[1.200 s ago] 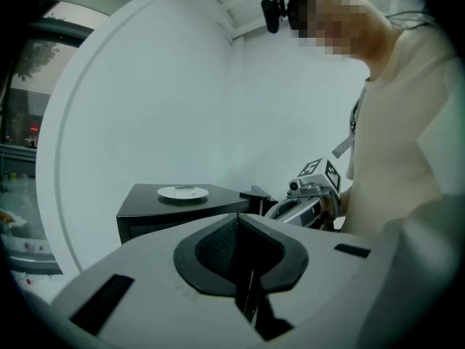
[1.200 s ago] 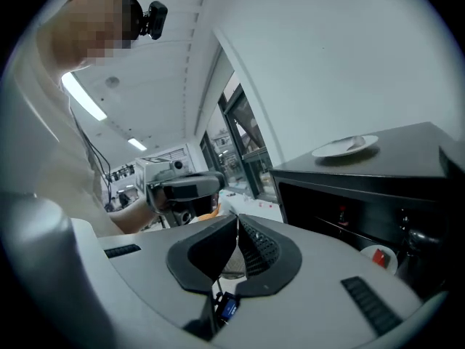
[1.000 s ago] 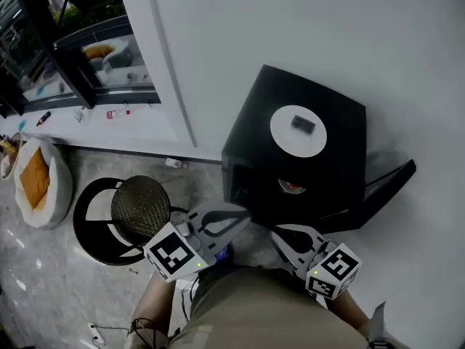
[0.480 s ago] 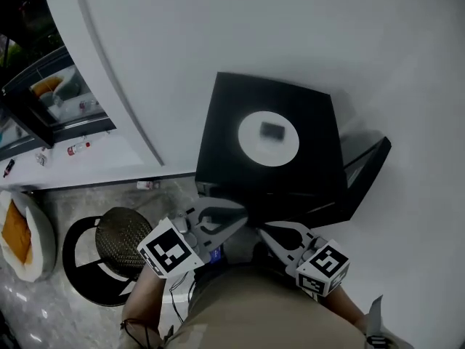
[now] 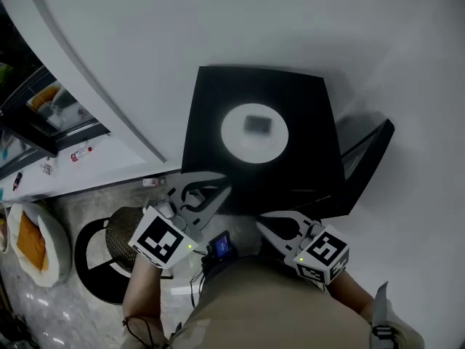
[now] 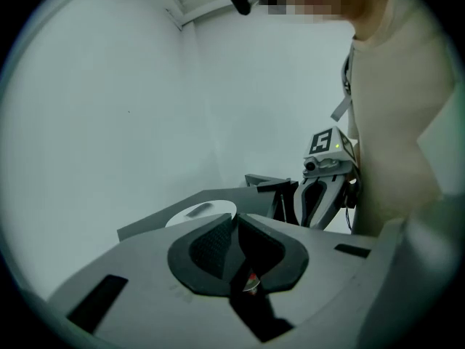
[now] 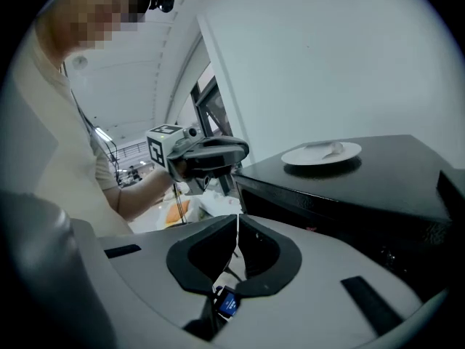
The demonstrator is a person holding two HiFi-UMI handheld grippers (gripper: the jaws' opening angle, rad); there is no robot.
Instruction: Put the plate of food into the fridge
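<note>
Well, with the plate of food (image 5: pixel 254 133) sitting on top of the black fridge (image 5: pixel 309 177), its door (image 5: pixel 369 150) open, and both the left gripper (image 5: pixel 224 188) and right gripper (image 5: pixel 263 225) closed on nothing near it, best open 1, approach the rim level, then clamp firmly.

The place looked like a room in a home: plain white walls (image 5: pixel 254 20), a polished stone floor (image 5: pixel 43 304), a small black fridge (image 5: pixel 305 166) just ahead of the left claw (image 5: pixel 227 189), and to that claw's left a round stool (image 5: pixel 120 227), a cushioned bed (image 5: pixel 29 238) and a black-framed window (image 5: pixel 43 111).
</note>
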